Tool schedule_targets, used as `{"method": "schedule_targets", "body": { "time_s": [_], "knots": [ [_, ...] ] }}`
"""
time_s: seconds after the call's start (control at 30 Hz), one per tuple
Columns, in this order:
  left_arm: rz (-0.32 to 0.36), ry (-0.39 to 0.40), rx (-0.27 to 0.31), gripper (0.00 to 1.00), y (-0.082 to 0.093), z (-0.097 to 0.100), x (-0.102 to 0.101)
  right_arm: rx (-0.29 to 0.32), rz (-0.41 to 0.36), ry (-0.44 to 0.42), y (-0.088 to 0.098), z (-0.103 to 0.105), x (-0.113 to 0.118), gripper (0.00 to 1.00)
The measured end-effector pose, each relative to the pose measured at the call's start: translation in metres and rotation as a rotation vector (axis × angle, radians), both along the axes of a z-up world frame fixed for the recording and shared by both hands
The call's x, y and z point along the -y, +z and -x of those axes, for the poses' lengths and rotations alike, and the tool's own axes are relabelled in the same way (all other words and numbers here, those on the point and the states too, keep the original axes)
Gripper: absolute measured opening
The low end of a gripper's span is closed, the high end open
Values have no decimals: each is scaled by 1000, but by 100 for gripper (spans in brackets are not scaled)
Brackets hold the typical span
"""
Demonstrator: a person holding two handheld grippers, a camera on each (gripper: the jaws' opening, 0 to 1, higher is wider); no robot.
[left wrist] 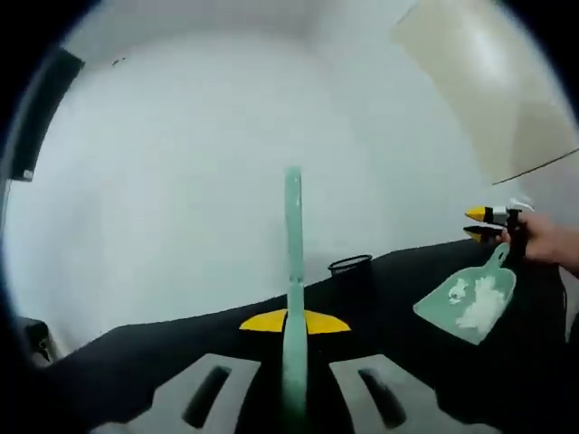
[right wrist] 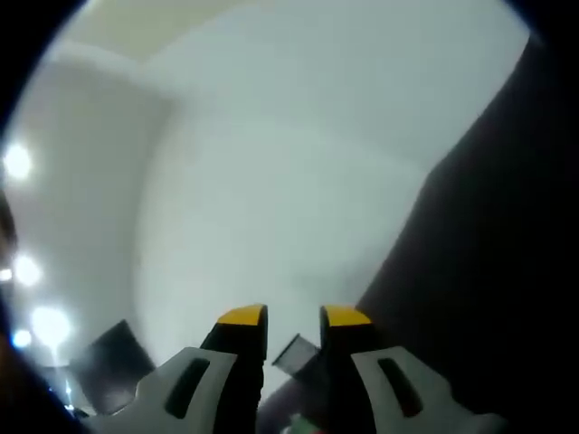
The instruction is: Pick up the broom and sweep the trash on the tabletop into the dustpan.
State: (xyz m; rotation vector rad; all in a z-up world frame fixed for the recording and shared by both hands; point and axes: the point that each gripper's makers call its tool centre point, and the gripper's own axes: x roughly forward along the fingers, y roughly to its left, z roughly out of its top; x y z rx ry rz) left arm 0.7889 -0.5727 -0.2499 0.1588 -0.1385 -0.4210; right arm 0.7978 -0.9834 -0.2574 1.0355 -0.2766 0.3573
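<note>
The dark tabletop [left wrist: 181, 348] runs across the lower part of your left gripper view, with a pale wall behind it. In your right gripper view it shows as a dark mass on one side [right wrist: 488, 271], seen at a steep roll.

Next in size is the mint-green dustpan [left wrist: 469, 303], lifted above the table's far end. White scraps of trash [left wrist: 484, 306] already lie in its scoop. Your right gripper [left wrist: 488, 224] has it by the handle, yellow tips closed around the top of it, with your hand [left wrist: 547, 240] just behind. In the right gripper view that gripper [right wrist: 294, 321] has its jaws drawn close together, and a small green patch at the bottom edge between them is probably the dustpan handle.

The broom's green handle [left wrist: 293, 271] stands straight up the middle of your left gripper view. Your left gripper [left wrist: 294, 321] is clamped on it, the yellow tips pressed to either side of the shaft. The bristle end can't be seen.

A small dark mesh cup [left wrist: 350, 266] sits on the table beyond the broom handle.

By the look of it, sweeping is finished or close to it: the trash is in the pan and I see no loose scraps on the visible tabletop. Your next move calls for keeping the pan level so nothing slides off the lip, then setting it and the broom down gently.
</note>
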Motion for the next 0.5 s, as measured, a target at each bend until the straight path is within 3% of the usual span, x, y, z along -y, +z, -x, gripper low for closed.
{"method": "schedule_targets", "body": {
  "time_s": [0.07,0.1,0.13,0.5],
  "knots": [
    [16,-32,-57,2,-12,-3,2,-3,0,-1,0,0,0,25],
    [73,-66,-43,2,-7,-1,5,-3,-2,-2,-1,1,1,25],
    [87,-71,-50,2,-7,-1,3,-3,-5,-5,-1,0,1,25],
    [120,-80,-52,2,-8,-2,1,-35,22,-5,-4,-1,-4,25]
  ]
}}
